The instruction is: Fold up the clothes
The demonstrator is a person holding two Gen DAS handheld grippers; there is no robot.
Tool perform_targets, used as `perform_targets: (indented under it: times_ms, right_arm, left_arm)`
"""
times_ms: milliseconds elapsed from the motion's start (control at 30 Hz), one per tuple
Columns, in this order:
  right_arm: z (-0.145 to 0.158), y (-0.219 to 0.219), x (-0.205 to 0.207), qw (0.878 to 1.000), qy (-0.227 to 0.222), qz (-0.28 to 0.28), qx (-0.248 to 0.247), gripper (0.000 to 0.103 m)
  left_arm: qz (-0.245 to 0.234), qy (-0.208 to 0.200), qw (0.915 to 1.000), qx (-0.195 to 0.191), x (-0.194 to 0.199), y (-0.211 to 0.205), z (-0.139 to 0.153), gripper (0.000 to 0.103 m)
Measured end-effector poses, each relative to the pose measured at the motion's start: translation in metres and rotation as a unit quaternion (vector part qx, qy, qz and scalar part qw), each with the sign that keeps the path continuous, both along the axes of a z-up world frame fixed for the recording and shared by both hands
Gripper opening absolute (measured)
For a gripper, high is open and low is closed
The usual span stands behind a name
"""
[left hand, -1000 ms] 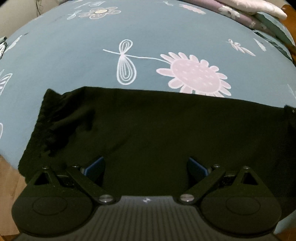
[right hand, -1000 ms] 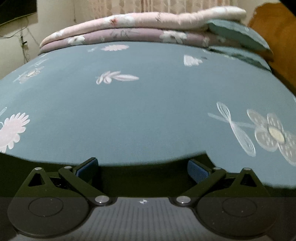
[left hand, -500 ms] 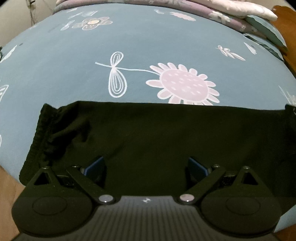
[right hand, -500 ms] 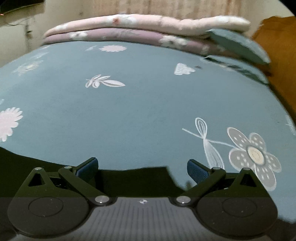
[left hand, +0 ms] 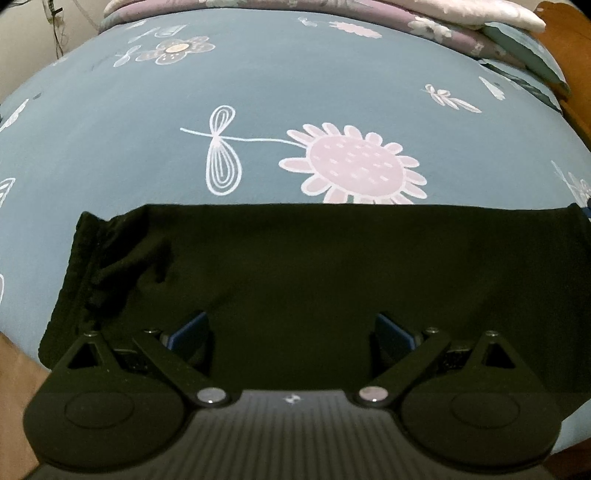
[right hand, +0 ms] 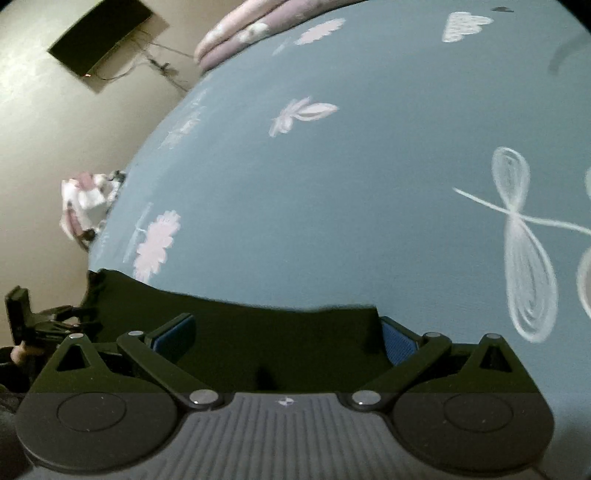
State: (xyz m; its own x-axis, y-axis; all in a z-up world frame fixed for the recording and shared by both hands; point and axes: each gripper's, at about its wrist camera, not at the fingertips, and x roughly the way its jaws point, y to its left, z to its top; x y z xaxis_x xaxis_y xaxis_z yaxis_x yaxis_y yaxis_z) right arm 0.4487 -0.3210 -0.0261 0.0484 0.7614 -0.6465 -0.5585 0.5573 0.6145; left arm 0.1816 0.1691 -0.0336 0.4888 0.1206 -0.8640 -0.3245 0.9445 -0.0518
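Evidently both tools are working the near edge of one black garment [left hand: 332, 273], which lies spread flat on the bed [left hand: 295, 85] close to its near side, its far hem running in a nearly straight line just below the large pink flower [left hand: 354, 166] printed on the sheet. The left gripper [left hand: 291, 332] sits low over the garment's near portion with its jaws spread wide, blue pads apart, and nothing is visibly pinched between them; the cloth lies under and between the fingers rather than in their hold. The right gripper [right hand: 284, 336] is likewise wide open, set at the garment's opposite end, where a squared corner of the cloth meets its right blue pad [right hand: 397, 341]; whether that pad actually touches the fabric I cannot tell. This placement, one tool toward each end, looks like a setup for lifting or sliding the long edge evenly so the fold stays square. The fabric reads as a soft, matte knit, very dark and almost featureless, with a bunched, ribbed band [left hand: 79, 273] at the end away from the flower, probably an elastic waist or cuff, and a few shallow wrinkles beside it. The bed sheet is smooth blue-grey cotton with white line-drawn leaves and dragonflies. Folded pink and mauve quilts [left hand: 424, 18] are stacked far beyond the flower, at the head of the bed.
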Motion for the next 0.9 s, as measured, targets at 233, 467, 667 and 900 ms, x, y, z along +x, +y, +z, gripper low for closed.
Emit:
perform_targets:
  times_ms: [233, 467, 667, 900]
  right_arm:
    - [0.034, 0.011, -0.017, 0.996, -0.083, -0.031, -0.008, 0.103]
    - [0.050, 0.004, -0.078, 0.982, -0.133, -0.070, -0.113, 0.103]
    - [0.007, 0.026, -0.087, 0.966, -0.134, -0.145, -0.167, 0.103]
    - [0.003, 0.056, -0.105, 0.933, -0.178, -0.204, -0.235, 0.103]
  left_arm:
    - [-0.002, -0.007, 0.9999, 0.010, 0.002, -0.001, 0.007, 0.096]
    - [-0.024, -0.017, 0.9996, -0.005, 0.018, -0.008, 0.005, 0.096]
    - [-0.057, -0.016, 0.9981, -0.018, 0.030, -0.019, -0.003, 0.096]
    - [-0.078, -0.027, 0.9965, -0.017, 0.036, -0.023, 0.007, 0.096]
